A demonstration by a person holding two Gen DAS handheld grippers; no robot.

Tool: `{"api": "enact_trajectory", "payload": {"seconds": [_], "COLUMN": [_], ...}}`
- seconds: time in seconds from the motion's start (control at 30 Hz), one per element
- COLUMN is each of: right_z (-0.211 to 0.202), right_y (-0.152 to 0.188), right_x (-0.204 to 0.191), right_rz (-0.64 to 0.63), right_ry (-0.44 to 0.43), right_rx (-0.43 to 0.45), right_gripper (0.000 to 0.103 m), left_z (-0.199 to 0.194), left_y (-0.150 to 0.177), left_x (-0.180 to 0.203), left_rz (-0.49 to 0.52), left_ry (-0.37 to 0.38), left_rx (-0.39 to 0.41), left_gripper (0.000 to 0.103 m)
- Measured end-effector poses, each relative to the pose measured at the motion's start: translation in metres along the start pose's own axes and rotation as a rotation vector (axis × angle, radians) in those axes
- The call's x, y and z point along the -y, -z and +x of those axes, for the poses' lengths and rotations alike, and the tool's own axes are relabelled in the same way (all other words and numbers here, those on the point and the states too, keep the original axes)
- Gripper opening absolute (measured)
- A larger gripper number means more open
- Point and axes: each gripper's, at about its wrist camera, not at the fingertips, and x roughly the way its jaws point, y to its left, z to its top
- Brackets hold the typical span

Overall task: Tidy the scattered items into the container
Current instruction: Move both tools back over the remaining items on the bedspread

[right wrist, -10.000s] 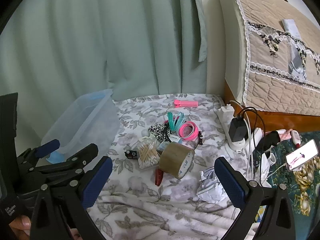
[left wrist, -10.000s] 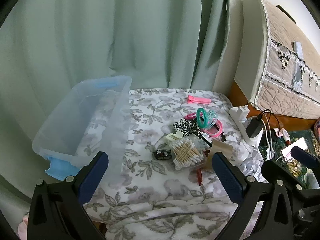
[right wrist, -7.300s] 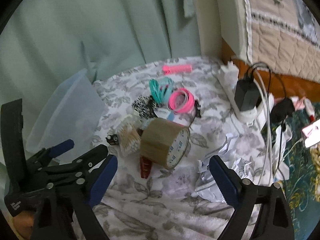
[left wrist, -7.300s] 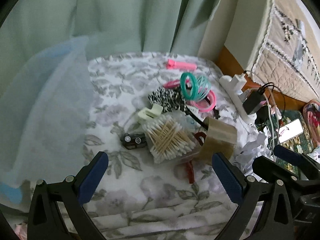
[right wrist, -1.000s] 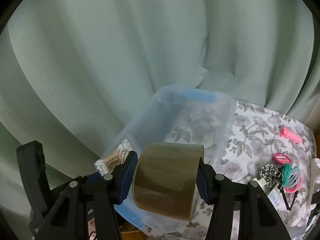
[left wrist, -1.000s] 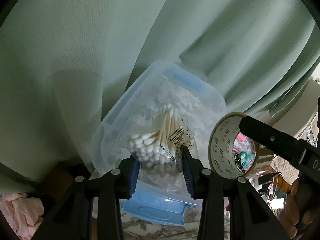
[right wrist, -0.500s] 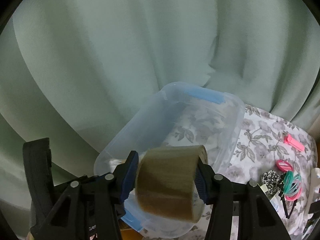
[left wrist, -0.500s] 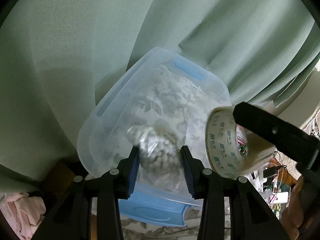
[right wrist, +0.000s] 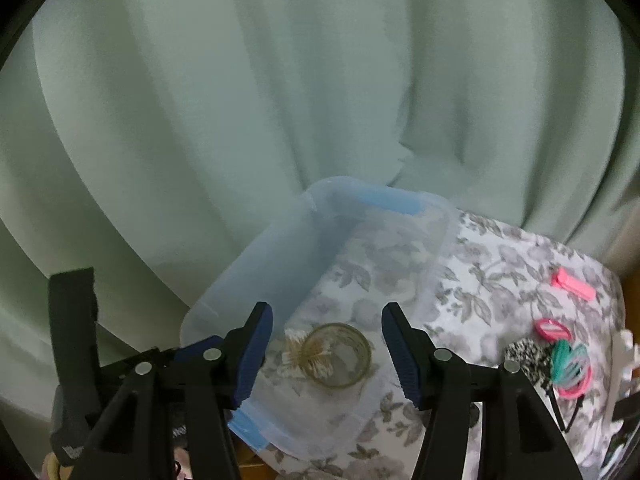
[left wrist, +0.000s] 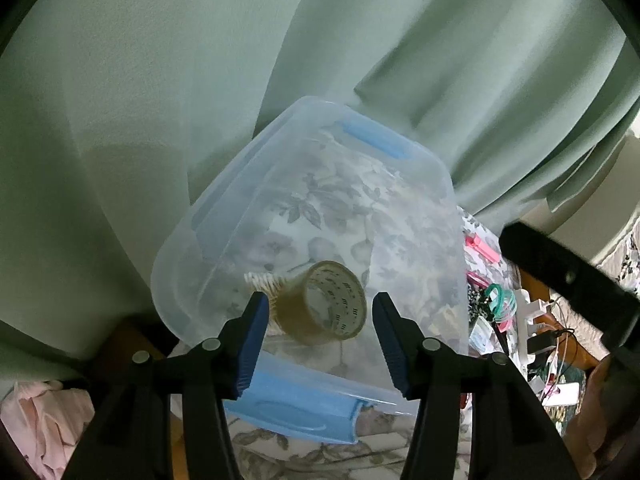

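A clear plastic container (left wrist: 224, 216) with blue latch handles is sitting at the edge of the flower-printed cover (right wrist: 520, 280), backed close against the green curtain (left wrist: 160, 60). Inside it a roll of brown packing tape (left wrist: 324, 306) is lying near the front wall, its open core facing up toward the cameras, and a pack of cotton swabs (left wrist: 262, 282) is touching it on the left — partly hidden behind the roll.

The left gripper (left wrist: 318, 338) is hanging above the container's front rim, its jaws opening with nothing between the blue pads. The right gripper (right wrist: 326, 350) is doing the same — jaws opening, nothing gripped, the tape lying below the gap.

The far half of the container floor is lying bare. To its right on the cover, well apart from the box, a pink clip (right wrist: 572, 284), pink and teal hair ties (right wrist: 570, 362) and a black-and-white scrunchie (right wrist: 524, 354) are waiting.
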Motion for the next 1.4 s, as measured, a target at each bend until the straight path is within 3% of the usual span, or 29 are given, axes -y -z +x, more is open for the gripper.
{"api": "enact_trajectory", "payload": {"seconds": [0.2, 0.43, 0.53, 0.7, 0.83, 1.03, 1.2, 1.4], "right_z": [-0.012, -0.046, -0.064, -0.095, -0.116, -0.151, -0.168, -0.168], "right_y": [0.02, 0.045, 0.056, 0.077, 0.096, 0.128, 0.162, 0.202], "right_x": [0.018, 0.046, 0.063, 0.096, 0.125, 0.165, 0.2, 0.228], "right_rz": [0.052, 0.13, 0.178, 0.243, 0.304, 0.379, 0.489, 0.558], "right_ry": [0.02, 0.036, 0.063, 0.108, 0.143, 0.226, 0.286, 0.339], "right_rx": [-0.012, 0.043, 0.083, 0.141, 0.187, 0.228, 0.227, 0.155], "right_gripper": [0.061, 0.061, 0.068, 0.071, 0.081, 0.081, 0.081, 0.081], "left_z": [-0.003, -0.003, -0.003, -0.001, 0.005, 0.023, 0.045, 0.075], "left_y": [0.004, 0.007, 0.012, 0.022, 0.03, 0.046, 0.068, 0.089], "left_x": [0.02, 0.062, 0.086, 0.132, 0.163, 0.202, 0.221, 0.222], "left_rz": [0.047, 0.125, 0.168, 0.24, 0.286, 0.339, 0.415, 0.42], "left_ry": [0.02, 0.054, 0.071, 0.105, 0.116, 0.101, 0.088, 0.067], "left_rx": [0.004, 0.024, 0.018, 0.013, -0.003, -0.034, -0.073, -0.146], "left_gripper": [0.055, 0.055, 0.063, 0.064, 0.064, 0.064, 0.063, 0.063]}}
